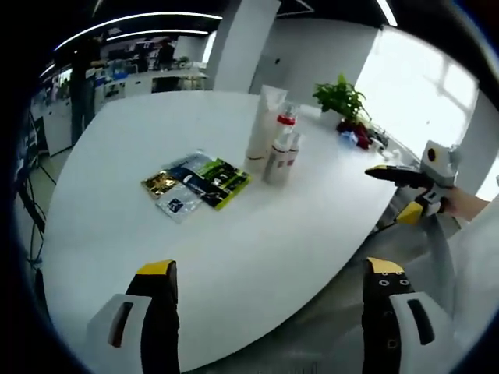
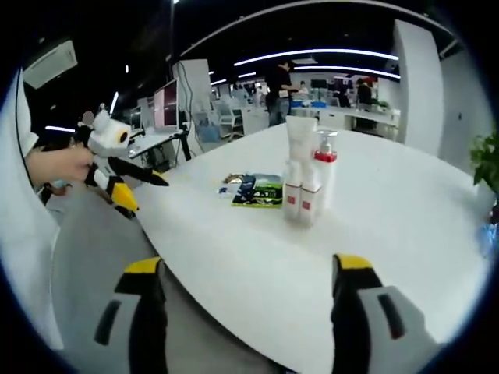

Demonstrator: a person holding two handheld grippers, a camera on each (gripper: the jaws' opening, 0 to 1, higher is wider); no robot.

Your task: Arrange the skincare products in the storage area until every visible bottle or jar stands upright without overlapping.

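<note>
surface (image 1: 234, 234): white, rounded edge
packets (image 1: 196, 182): flat, overlapping on the surface, near its middle
plant (image 1: 341, 97): green, potted, at the surface's far edge
monitor (image 2: 166, 104): on a desk beyond
people (image 2: 279, 88): standing in the background

We note the counter (image 1: 234, 257) is smooth, matt white. The bottles (image 2: 306, 193) look like satin plastic; the sachets (image 1: 199, 183) are glossy foil, crinkled.

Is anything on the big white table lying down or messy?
Yes. The flat packets lie in an overlapping heap on the white table, beside the upright bottles. Nothing looks spilled or broken.
</note>
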